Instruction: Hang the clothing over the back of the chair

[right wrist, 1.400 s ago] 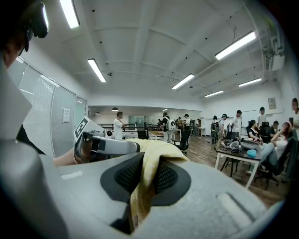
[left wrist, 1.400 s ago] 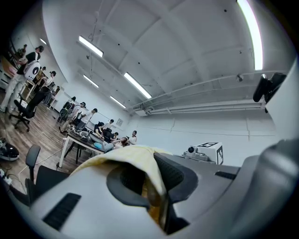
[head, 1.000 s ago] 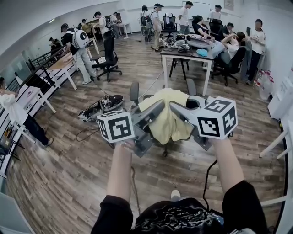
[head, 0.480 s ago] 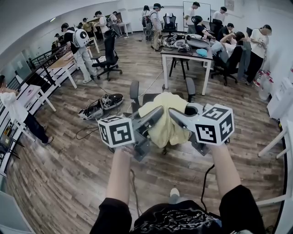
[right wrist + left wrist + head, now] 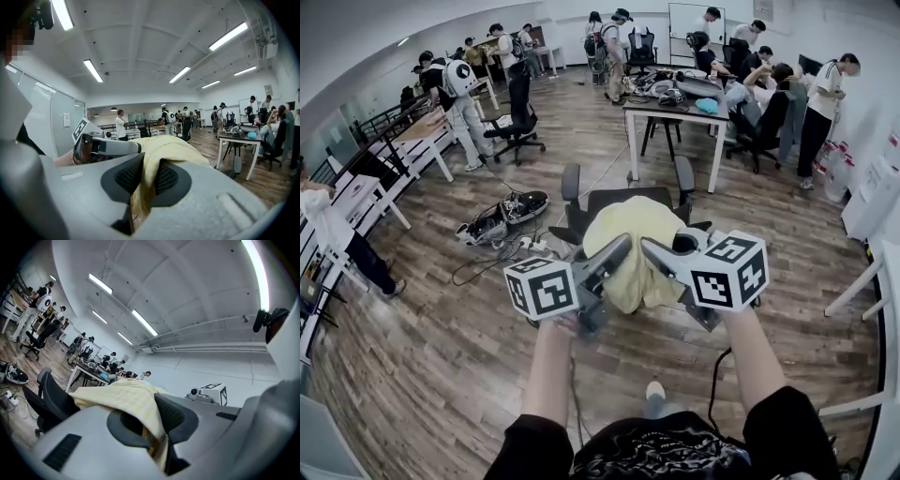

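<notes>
both grippers have come down with the yellow clothing (image 5: 630, 267) toward the chair (image 5: 623, 199). left gripper (image 5: 619, 249) and right gripper (image 5: 652, 250) each pinch its top edge, level and equally near. the cloth's width spans the chair back, which seems just beneath it.

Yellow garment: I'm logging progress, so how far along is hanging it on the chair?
Done: the yellow garment is picked up, with the left gripper and right gripper both shut on it. In hand: it is held above the black chair. Left: drape it over the backrest and release.
</notes>
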A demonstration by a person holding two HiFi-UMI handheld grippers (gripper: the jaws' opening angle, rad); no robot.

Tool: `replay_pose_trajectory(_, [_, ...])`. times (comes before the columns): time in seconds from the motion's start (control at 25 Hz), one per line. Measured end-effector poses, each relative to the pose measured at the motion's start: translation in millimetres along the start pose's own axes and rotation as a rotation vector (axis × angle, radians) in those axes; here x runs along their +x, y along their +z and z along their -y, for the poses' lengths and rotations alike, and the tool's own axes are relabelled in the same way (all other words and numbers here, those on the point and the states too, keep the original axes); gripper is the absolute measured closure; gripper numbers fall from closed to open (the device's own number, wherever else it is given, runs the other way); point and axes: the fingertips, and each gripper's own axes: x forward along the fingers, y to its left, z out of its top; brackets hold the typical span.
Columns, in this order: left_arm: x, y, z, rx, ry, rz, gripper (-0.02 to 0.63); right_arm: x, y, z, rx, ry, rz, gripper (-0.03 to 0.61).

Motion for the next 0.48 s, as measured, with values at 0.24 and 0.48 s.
replay_pose_trajectory(0.24, [-6, -13, 0, 0.012, 0.023, -0.032, 0.565, -1, -15, -6, 0.031, -0.004, -0.007, 0.546])
replay_pose_trajectory(0.48, [-10, -31, -1, 0.013, 0.029, -0.045, 0.565, -2, -32, -10, 0.054, -0.011, -0.016, 0.546])
